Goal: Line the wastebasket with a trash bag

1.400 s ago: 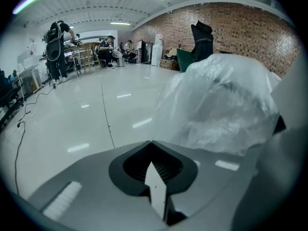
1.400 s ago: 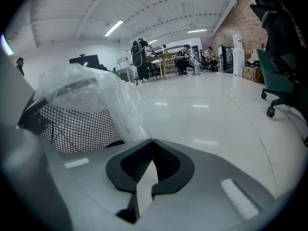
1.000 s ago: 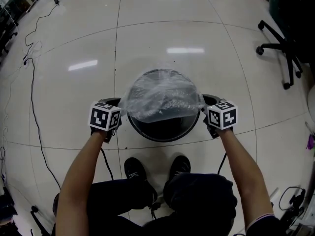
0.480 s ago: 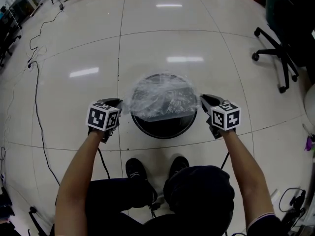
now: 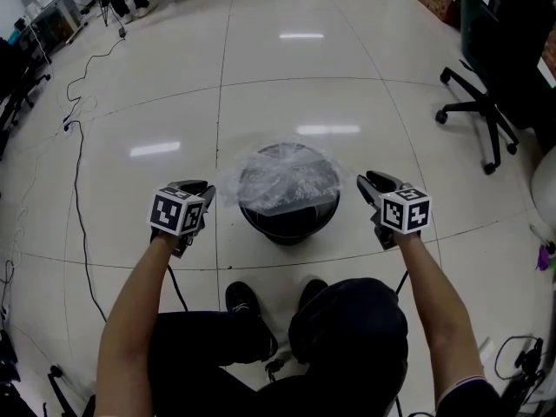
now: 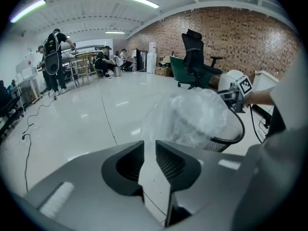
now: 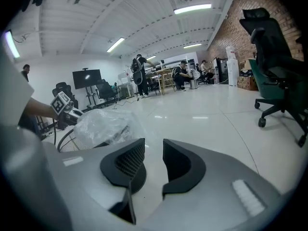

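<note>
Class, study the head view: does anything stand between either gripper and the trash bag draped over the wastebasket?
Nothing visible does. Only bare floor separates the left gripper and the right gripper from the trash bag on the wastebasket. Both sets of jaws have just been opening and hold nothing.

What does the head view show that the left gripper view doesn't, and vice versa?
Head view only: the person's shoes, the marker cube on the left gripper, and the bag seen from above, spread across the basket's mouth.
Left gripper view only: the brick wall and ceiling lights.
Both: the wastebasket, clear trash bag, office chair and right gripper. Both grippers' jaws have just been opening and stand apart with nothing between them.
</note>
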Tool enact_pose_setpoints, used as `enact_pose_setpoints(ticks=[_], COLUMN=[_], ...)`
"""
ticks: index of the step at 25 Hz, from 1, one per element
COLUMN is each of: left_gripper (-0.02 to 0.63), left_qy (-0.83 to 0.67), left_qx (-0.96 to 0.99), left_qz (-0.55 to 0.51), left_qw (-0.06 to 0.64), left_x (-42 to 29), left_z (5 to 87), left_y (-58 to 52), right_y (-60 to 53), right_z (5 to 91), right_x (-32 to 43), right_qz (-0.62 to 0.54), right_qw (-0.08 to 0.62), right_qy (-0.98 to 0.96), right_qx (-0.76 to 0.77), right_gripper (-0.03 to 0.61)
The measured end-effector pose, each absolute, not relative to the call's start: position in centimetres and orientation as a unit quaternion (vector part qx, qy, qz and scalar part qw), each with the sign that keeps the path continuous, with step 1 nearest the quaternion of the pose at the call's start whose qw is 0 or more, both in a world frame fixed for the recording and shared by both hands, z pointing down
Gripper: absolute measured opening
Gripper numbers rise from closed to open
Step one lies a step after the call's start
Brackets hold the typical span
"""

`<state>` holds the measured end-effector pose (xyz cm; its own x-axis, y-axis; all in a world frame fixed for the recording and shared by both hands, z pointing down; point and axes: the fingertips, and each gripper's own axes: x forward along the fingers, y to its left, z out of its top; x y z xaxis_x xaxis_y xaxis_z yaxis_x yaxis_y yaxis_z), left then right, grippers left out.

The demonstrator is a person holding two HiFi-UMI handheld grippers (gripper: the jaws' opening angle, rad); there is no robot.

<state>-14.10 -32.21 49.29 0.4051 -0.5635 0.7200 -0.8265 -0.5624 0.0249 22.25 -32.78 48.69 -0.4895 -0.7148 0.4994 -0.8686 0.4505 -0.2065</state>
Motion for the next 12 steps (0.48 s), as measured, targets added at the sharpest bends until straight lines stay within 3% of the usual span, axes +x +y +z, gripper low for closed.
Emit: enact_pose_setpoints(ticks=[12], left_gripper=[0.097], left_qy=[-0.436], left_qx=[0.828], left_qz=[0.310], left_qw=[0.170], left_x=[-13.1], left_z=[45.1], left_y=[-30.6], right_y=[-33.5], right_z=[43.6], right_x=[18.7], right_qz=[0.184], right_qw=[0.153], right_qy=[-0.857], right_qx=[0.456], right_gripper=[0.104])
